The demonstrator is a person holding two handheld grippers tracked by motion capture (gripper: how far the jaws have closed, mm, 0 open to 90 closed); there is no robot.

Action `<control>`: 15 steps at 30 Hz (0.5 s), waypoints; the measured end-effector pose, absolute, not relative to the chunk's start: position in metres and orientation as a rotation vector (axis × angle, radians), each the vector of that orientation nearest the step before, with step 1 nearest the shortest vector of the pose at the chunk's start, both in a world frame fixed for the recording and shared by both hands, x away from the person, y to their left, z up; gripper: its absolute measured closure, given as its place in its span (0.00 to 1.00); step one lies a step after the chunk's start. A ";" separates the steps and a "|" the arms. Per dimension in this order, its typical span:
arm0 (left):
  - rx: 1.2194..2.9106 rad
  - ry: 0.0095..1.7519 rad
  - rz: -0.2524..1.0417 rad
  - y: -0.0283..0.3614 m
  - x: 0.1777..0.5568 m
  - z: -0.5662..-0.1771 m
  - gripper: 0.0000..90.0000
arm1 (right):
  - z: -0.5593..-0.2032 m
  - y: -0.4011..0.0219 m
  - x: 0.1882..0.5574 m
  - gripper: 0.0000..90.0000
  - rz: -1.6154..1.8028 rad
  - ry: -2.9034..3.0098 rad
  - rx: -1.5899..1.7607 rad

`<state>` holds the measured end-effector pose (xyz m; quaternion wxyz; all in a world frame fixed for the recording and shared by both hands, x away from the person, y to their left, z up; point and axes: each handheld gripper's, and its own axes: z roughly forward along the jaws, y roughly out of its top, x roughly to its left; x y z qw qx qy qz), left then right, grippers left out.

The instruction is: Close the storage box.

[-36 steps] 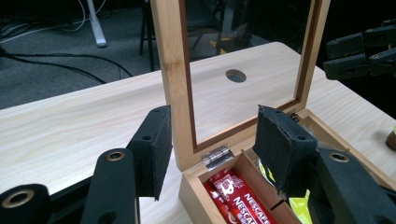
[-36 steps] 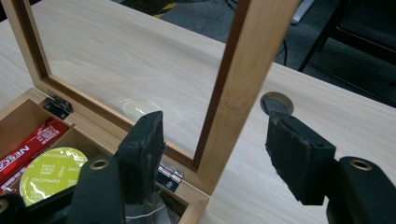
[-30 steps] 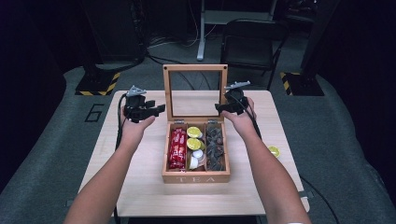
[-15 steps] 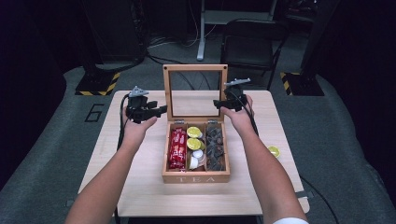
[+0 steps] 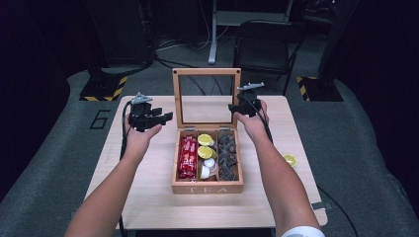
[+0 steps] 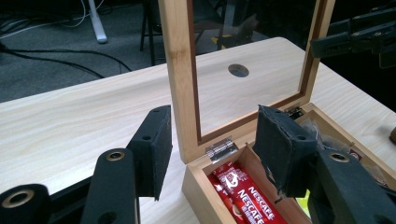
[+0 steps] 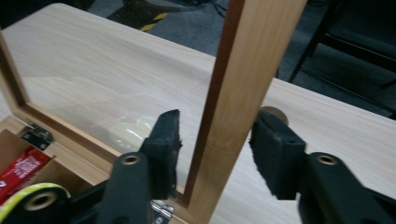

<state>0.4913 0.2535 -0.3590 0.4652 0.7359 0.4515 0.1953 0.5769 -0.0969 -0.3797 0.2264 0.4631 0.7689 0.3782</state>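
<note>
Lid (image 5: 206, 94) of the tea box (image 5: 207, 187) stands upright, long side rails vertical. My right gripper (image 7: 212, 149) straddles its right rail, jaws just closing, gaps still either side. My left gripper (image 5: 157, 117) waits left of the lid, half spread, empty.

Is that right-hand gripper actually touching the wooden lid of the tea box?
Apart. In the right gripper view, the lid frame stands between the fingers, which have just been closing, with a visible gap on each side.
</note>
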 end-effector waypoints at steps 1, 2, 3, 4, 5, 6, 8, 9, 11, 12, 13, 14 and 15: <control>1.805 1.113 0.478 0.253 0.491 -0.359 0.51 | -0.379 -0.097 0.577 0.64 1.033 2.115 1.278; 1.805 1.112 0.478 0.254 0.491 -0.360 0.51 | -0.379 -0.098 0.577 0.67 1.027 2.111 1.280; 1.806 1.110 0.480 0.254 0.491 -0.360 0.51 | -0.379 -0.099 0.577 0.69 1.026 2.105 1.284; 1.807 1.110 0.485 0.254 0.491 -0.360 0.51 | -0.378 -0.099 0.577 0.69 1.034 2.106 1.303; 1.810 1.108 0.484 0.254 0.491 -0.360 0.51 | -0.378 -0.100 0.577 0.70 1.043 2.105 1.316; 1.808 1.107 0.486 0.254 0.491 -0.361 0.51 | -0.378 -0.100 0.577 0.70 1.041 2.108 1.310; 1.810 1.109 0.481 0.253 0.491 -0.361 0.51 | -0.377 -0.100 0.577 0.70 1.035 2.111 1.308; 1.809 1.109 0.483 0.253 0.491 -0.361 0.51 | -0.377 -0.099 0.577 0.70 1.028 2.115 1.306; 1.807 1.108 0.484 0.252 0.491 -0.361 0.51 | -0.376 -0.099 0.577 0.70 1.018 2.124 1.306; 1.806 1.109 0.484 0.252 0.490 -0.361 0.51 | -0.375 -0.099 0.576 0.70 1.013 2.124 1.306; 1.805 1.110 0.484 0.252 0.491 -0.361 0.51 | -0.375 -0.099 0.576 0.70 1.015 2.124 1.307; 1.808 1.111 0.481 0.252 0.490 -0.361 0.51 | -0.375 -0.100 0.576 0.70 1.016 2.123 1.301; 1.813 1.109 0.483 0.253 0.490 -0.362 0.51 | -0.375 -0.099 0.575 0.70 1.016 2.120 1.307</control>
